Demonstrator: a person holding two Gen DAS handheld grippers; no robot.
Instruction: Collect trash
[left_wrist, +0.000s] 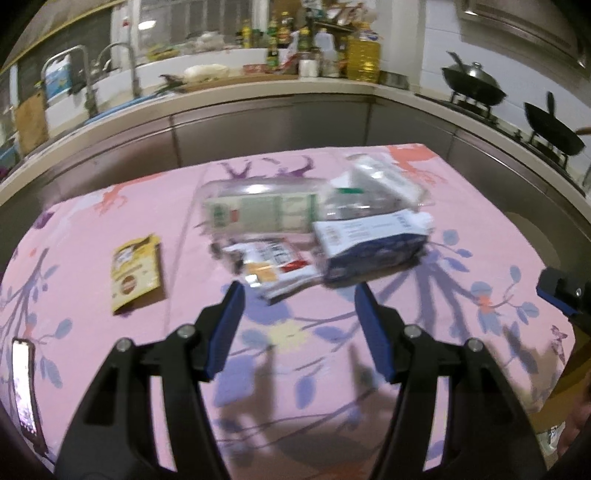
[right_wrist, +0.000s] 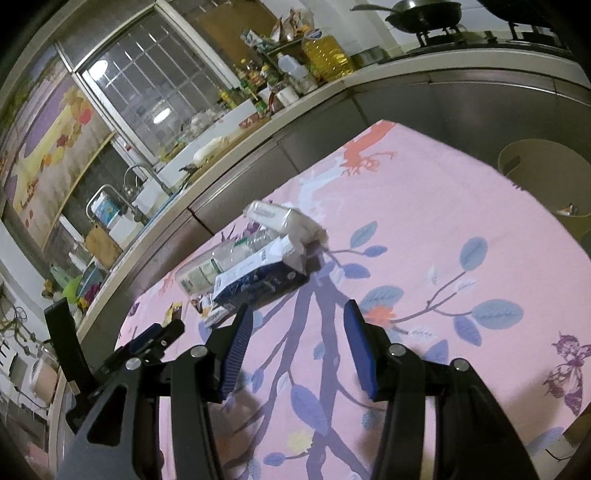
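- Our left claw is released and empty: its two blue pads stand apart in the lower middle of the left wrist view, with only the pink flowered cloth between them.
- Our right claw is released too, with nothing between its pads; in its own view it sits at the lower centre, short of the pile.
- The trash is heaped in the middle of the worktop: a clear plastic bottle lying on its side, a blue and white carton leaning against it, a white packet behind them, and flat wrappers in front, all touching or overlapping.
- A yellow sachet lies alone at the left of the frame, well apart from the heap.
- A round pale bin shows at the right edge of the right wrist view, beyond the edge of the cloth; we judge that this is where the trash belongs, and something small seems to lie in it, too small to name.
- As we read it, the task has hardly begun: every visible item lies on the cloth, nothing is gripped.
- What is left is the whole heap plus the stray sachet.
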